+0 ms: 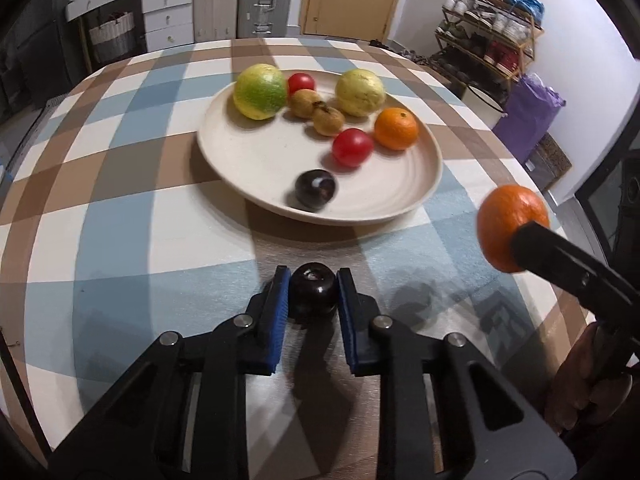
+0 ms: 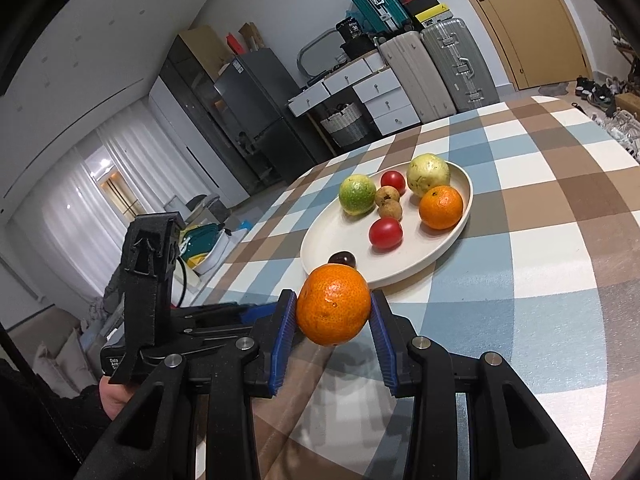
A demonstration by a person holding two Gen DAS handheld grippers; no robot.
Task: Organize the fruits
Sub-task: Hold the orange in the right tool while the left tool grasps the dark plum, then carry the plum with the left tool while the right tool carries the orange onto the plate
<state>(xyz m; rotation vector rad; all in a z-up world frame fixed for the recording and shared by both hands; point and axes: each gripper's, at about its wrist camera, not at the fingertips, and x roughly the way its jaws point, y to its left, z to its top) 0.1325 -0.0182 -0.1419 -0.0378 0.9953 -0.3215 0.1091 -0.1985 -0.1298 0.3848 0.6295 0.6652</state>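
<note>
My left gripper (image 1: 313,286) is shut on a dark plum (image 1: 313,290), just above the checked tablecloth, in front of the cream plate (image 1: 256,160). My right gripper (image 2: 334,312) is shut on an orange mandarin (image 2: 333,310), held in the air to the right of the plate; the mandarin also shows in the left wrist view (image 1: 510,226). On the plate (image 2: 424,264) lie a green-yellow citrus (image 1: 260,91), a yellow guava (image 1: 360,92), two red tomatoes (image 1: 352,147), two small brown fruits (image 1: 328,120), a mandarin (image 1: 396,128) and a second dark plum (image 1: 315,190).
The round table (image 1: 120,220) has a blue, brown and white checked cloth. A shoe rack (image 1: 492,36) and a purple bag (image 1: 528,116) stand beyond its right edge. Drawers (image 2: 380,96), suitcases (image 2: 440,68) and a basket stand behind it. The left gripper body (image 2: 152,280) shows in the right wrist view.
</note>
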